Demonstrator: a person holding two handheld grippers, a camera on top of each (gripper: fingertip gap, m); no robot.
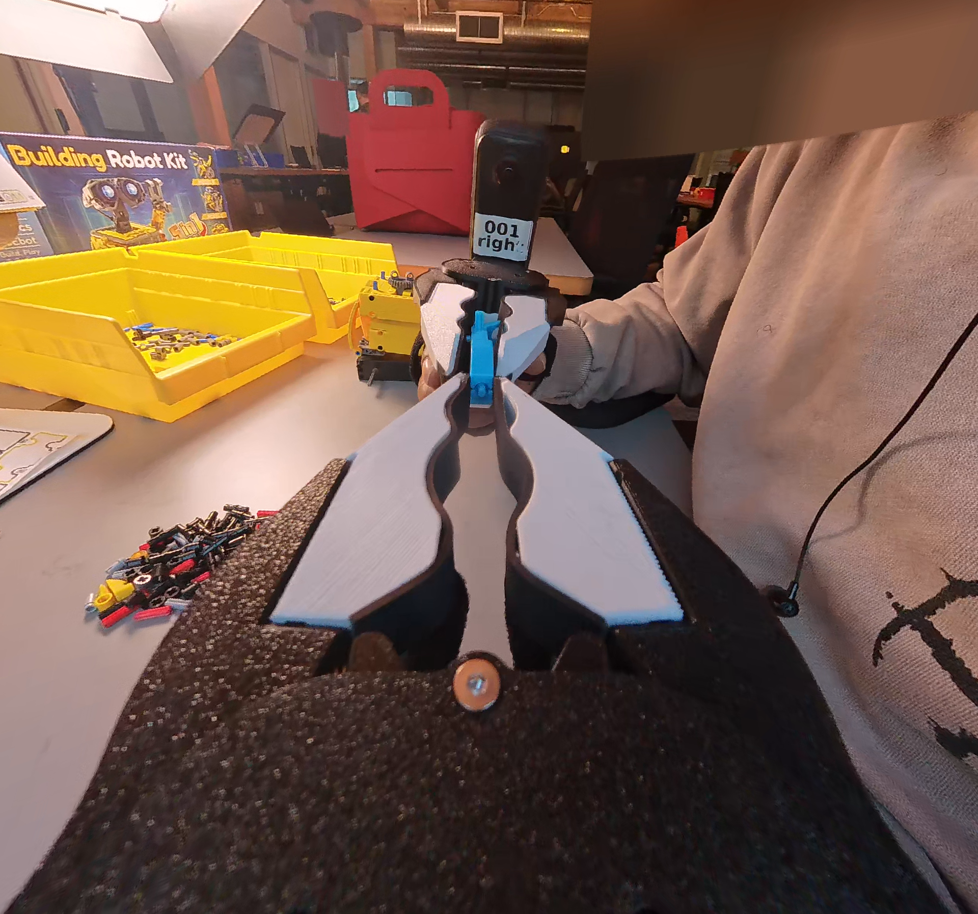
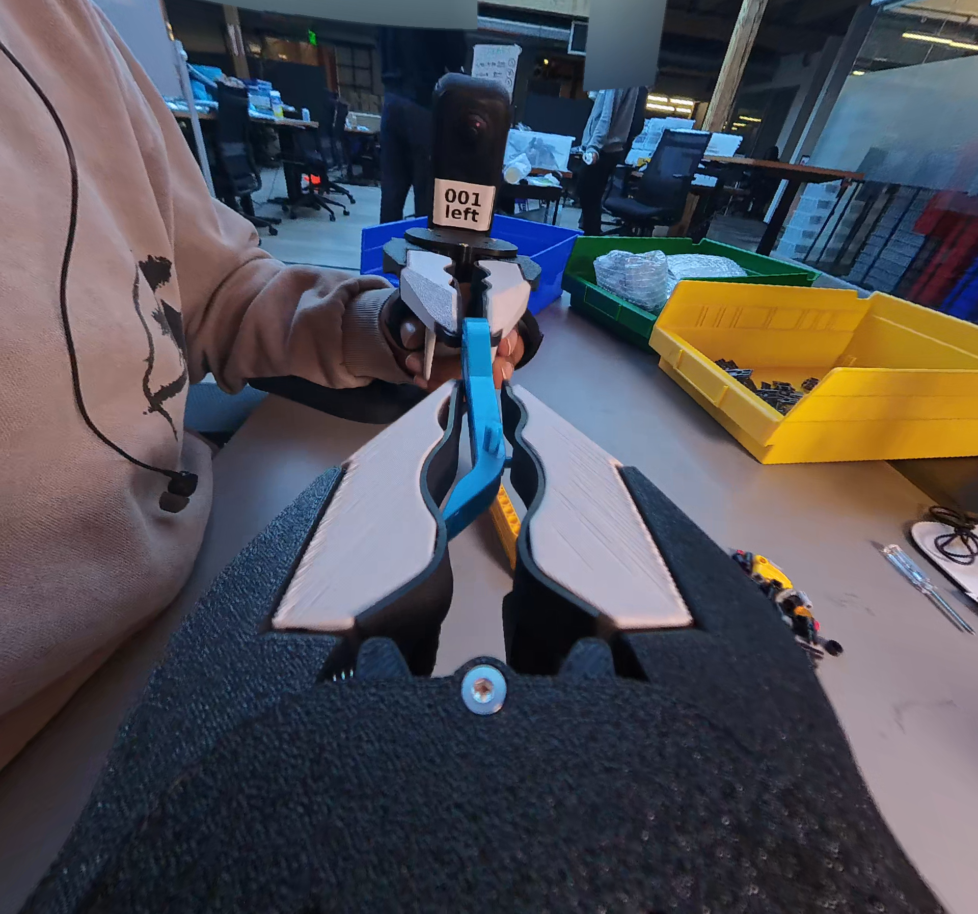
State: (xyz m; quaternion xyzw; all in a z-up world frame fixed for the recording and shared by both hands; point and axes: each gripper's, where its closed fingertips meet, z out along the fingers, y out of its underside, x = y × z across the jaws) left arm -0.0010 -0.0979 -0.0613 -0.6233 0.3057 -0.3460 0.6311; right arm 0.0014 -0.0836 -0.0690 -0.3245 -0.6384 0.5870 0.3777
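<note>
Where the two claws are meeting tip to tip above the grey bench [image 1: 222,465], a blue angled building-kit beam [image 2: 479,444] is spanning between them. Left claw [image 1: 480,390]: jaws drawn narrow, pinching one end of the beam. Right claw [image 2: 480,401]: jaws likewise narrow, the beam running back between its fingers and a yellow studded beam [image 2: 503,523] lying under them; whether it is gripping the blue one, I cannot tell.

Surroundings, left wrist view: a partly built yellow model [image 1: 378,322] is standing just behind the claws; a loose heap of black, red and yellow pins [image 1: 169,565] is lying on the bench near the left claw; a printed sheet [image 1: 37,449] is sitting at the left edge; a kit box [image 1: 116,190] and a red bag [image 1: 410,168] are standing farther back. A person's beige sleeve [image 1: 619,348] is filling the right side.

Containers: yellow bins [image 1: 159,317], the nearest holding small dark connectors [image 1: 180,341]. Right wrist view: a yellow bin [image 2: 820,375] holding black parts [image 2: 767,385], a green bin [image 2: 587,296] holding clear-wrapped bundles [image 2: 635,274], a blue bin [image 2: 534,243] whose contents are hidden. A screwdriver [image 2: 921,587] is lying beside a small yellow-black assembly [image 2: 783,597].
</note>
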